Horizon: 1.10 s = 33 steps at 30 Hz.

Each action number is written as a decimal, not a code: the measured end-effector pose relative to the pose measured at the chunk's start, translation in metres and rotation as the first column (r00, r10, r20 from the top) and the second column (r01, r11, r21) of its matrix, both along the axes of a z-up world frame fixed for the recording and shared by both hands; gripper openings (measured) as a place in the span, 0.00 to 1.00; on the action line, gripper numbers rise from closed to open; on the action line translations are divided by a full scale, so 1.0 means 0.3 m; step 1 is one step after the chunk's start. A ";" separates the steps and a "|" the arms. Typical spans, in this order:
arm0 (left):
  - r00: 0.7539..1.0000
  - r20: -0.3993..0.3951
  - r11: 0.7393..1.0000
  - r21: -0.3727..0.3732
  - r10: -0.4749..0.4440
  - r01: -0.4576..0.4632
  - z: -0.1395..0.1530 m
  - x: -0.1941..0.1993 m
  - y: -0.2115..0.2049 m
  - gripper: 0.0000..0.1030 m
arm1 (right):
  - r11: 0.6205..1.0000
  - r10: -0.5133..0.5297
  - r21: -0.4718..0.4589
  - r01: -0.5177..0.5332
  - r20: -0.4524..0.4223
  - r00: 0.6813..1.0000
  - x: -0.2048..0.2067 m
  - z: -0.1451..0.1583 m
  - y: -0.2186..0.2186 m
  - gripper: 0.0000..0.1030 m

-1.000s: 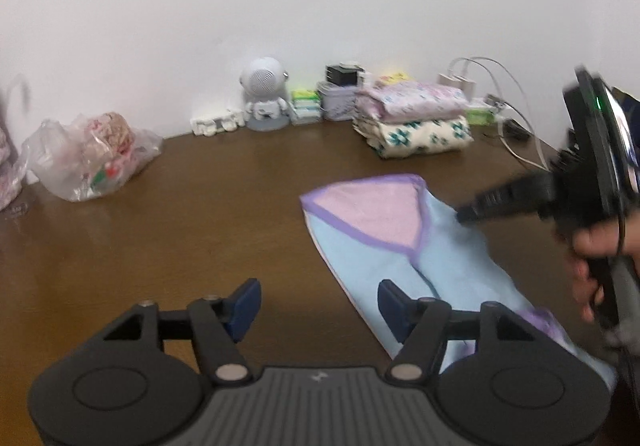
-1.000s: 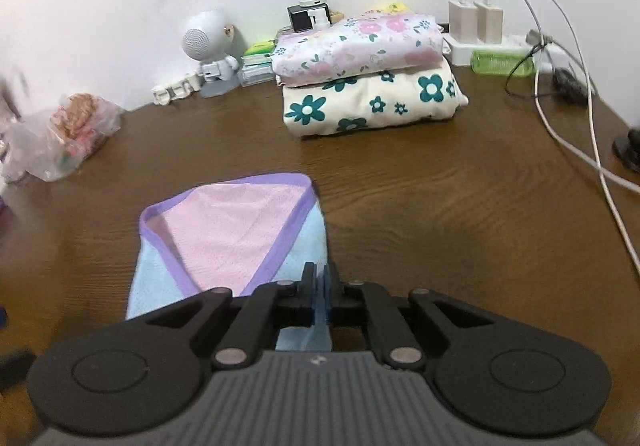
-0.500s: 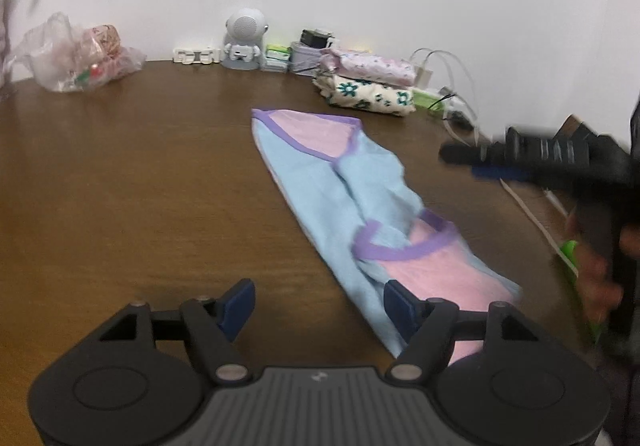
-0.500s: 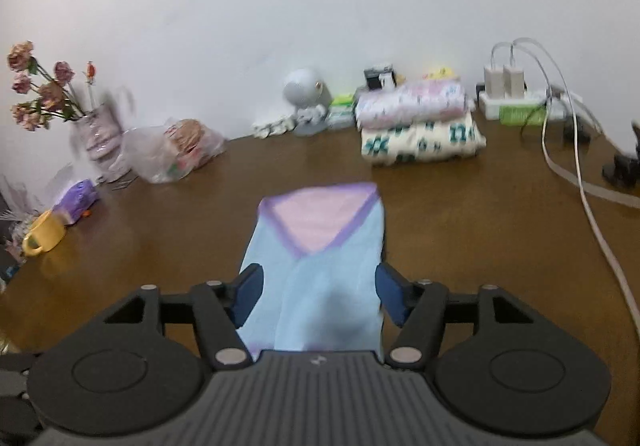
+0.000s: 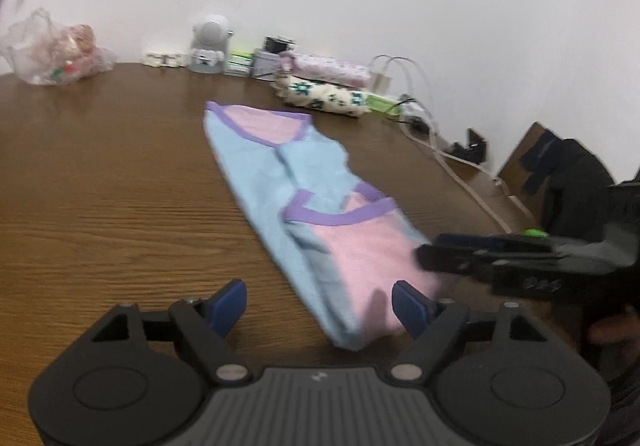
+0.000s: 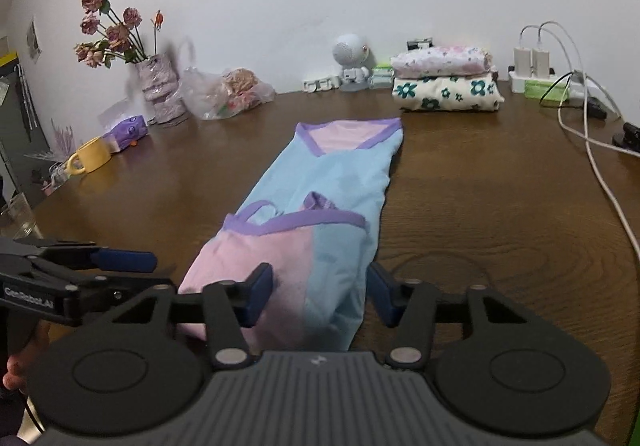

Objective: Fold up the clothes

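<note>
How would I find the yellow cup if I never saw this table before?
Start at the vase of dried flowers by the wall on the left side of the brown table. Move toward the near left edge, past the small purple toy. The yellow cup sits right beside that toy; it is the only plain yellow thing there and has a loop handle.

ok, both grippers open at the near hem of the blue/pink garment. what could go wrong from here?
1. The garment lies in stacked layers; the right gripper may pinch only the top one, so the fold skews.
2. The left gripper sits partly off the hem, so it may miss cloth.
3. The white cables lie close on the right; a wide swing could snag them.
</note>
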<state>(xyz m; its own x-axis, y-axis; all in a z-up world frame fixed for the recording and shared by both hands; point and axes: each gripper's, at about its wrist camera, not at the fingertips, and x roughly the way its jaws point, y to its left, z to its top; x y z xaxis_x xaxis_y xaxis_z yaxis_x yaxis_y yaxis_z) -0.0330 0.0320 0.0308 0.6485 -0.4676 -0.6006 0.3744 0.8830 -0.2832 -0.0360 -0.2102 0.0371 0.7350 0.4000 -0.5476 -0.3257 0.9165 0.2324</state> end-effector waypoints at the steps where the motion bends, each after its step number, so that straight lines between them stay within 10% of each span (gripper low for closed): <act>1: 1.000 -0.002 1.000 0.000 -0.005 0.005 -0.004 0.001 -0.009 0.75 | 1.000 0.005 -0.001 -0.005 -0.004 1.000 -0.009 -0.002 0.005 0.46; 4: 1.000 -0.010 1.000 0.001 -0.021 0.021 -0.015 0.005 -0.037 0.63 | 1.000 0.019 -0.005 -0.019 -0.015 1.000 -0.034 -0.009 0.022 0.27; 7: 0.999 -0.045 1.000 0.020 -0.022 0.023 -0.033 0.018 -0.065 0.21 | 0.999 0.034 -0.009 -0.034 -0.026 0.999 -0.060 -0.015 0.038 0.20; 11: 0.998 -0.038 0.997 0.062 -0.054 0.056 -0.026 -0.018 -0.085 0.08 | 0.998 0.053 -0.014 -0.054 -0.042 0.998 -0.094 -0.023 0.060 0.14; 19: 0.992 -0.011 0.990 0.051 -0.129 0.129 0.002 -0.213 -0.004 0.11 | 0.988 0.147 -0.028 -0.149 -0.056 0.988 -0.232 -0.018 0.087 0.18; 24: 0.980 0.071 0.980 0.076 -0.188 0.183 -0.014 -0.249 -0.011 0.79 | 0.951 0.304 -0.073 -0.301 0.042 0.952 -0.347 0.013 0.053 0.44; 28: 0.960 0.132 0.966 0.112 -0.245 0.232 -0.032 -0.269 -0.030 0.77 | 0.936 0.345 -0.090 -0.339 0.060 0.937 -0.345 -0.015 0.044 0.46; 33: 0.947 0.153 0.956 0.136 -0.281 0.261 -0.072 -0.260 -0.044 0.46 | 0.945 0.320 -0.098 -0.312 0.070 0.945 -0.325 -0.046 0.029 0.42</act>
